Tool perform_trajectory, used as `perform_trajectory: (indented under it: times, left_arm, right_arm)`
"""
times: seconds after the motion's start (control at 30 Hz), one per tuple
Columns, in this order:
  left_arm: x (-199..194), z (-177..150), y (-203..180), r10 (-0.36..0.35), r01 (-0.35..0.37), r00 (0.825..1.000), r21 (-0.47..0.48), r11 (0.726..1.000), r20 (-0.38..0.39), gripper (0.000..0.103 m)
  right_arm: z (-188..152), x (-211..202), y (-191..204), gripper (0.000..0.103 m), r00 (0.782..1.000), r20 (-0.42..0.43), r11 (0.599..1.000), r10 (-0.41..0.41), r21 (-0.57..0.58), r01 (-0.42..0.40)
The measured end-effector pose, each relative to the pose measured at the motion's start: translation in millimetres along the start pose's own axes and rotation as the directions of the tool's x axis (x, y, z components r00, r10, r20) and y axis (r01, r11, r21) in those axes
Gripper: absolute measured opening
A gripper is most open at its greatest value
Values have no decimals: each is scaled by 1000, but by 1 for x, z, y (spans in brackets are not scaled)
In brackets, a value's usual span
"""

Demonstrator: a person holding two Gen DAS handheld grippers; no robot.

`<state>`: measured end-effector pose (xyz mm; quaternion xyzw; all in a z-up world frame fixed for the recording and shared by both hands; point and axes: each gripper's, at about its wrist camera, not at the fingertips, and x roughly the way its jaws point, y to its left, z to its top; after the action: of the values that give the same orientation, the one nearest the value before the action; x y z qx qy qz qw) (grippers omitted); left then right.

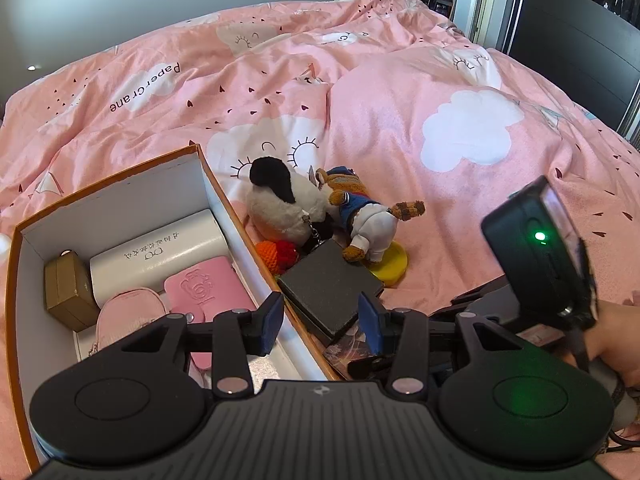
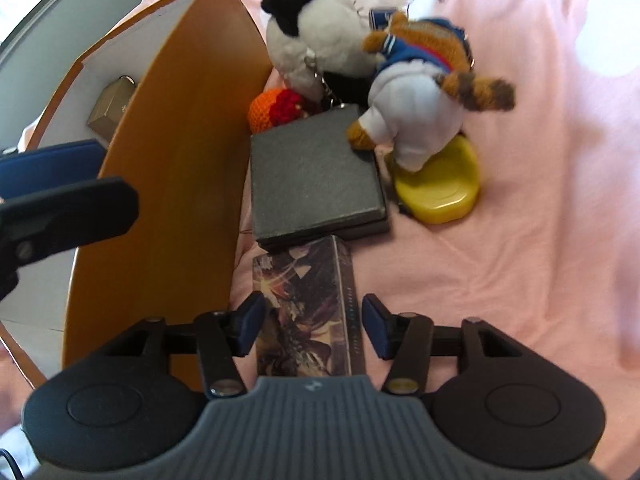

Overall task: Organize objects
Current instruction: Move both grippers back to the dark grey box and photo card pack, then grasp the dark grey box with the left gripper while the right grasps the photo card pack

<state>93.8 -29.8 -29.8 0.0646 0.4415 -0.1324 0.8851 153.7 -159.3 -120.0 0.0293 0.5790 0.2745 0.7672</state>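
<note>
An orange box (image 1: 224, 200) with white inside holds a white case (image 1: 160, 256), pink pouches (image 1: 204, 284) and a brown cube (image 1: 66, 288). Beside it on the bed lie a black-and-white plush (image 1: 280, 204), a tiger plush (image 1: 360, 216), a crochet fruit (image 1: 276, 254), a black foam box (image 1: 328, 284), a yellow lid (image 1: 394, 266) and a printed card box (image 2: 308, 304). My left gripper (image 1: 322, 326) is open above the box wall and foam box. My right gripper (image 2: 314, 328) is open, its fingers either side of the card box, which lies on the bed.
The pink duvet (image 1: 440, 128) is rumpled with folds across the bed. A dark wardrobe (image 1: 580, 40) stands at the far right. The box's orange outer wall (image 2: 176, 160) stands just left of my right gripper.
</note>
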Motion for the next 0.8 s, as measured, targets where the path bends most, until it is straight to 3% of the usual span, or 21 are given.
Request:
perform_trajectory:
  times: [0.1, 0.27, 0.43, 0.5, 0.6, 0.7, 0.8]
  left_arm:
    - [2, 1, -1, 7, -7, 1000, 2, 1000, -6, 51]
    - [3, 4, -4, 18, -18, 1000, 16, 1000, -17, 51]
    - [1, 8, -9, 55, -54, 998, 41, 998, -22, 50]
    - [-4, 12, -12, 62, -62, 998, 45, 997, -11, 50]
    - [-3, 20, -17, 15, -15, 1000, 39, 999, -15, 50]
    - [9, 29, -25, -21, 23, 998, 28, 999, -59, 50]
    - [30, 32, -38, -12, 21, 993, 79, 997, -114, 51]
  right_arm:
    - [0, 4, -3, 55, 1000, -7, 1000, 20, 24, -20]
    - [-6, -12, -4, 31, 999, 26, 999, 39, 27, -40]
    - [-14, -43, -2, 25, 996, 74, 999, 47, 23, -49]
    - [-15, -60, -4, 25, 992, 122, 1000, 4, 19, -6]
    - [-14, -82, -11, 24, 978, 197, 997, -71, 22, 67]
    - [-8, -94, -26, 24, 959, 246, 990, -143, 48, 135]
    - [-2, -94, -46, 24, 945, 258, 978, -202, 95, 184]
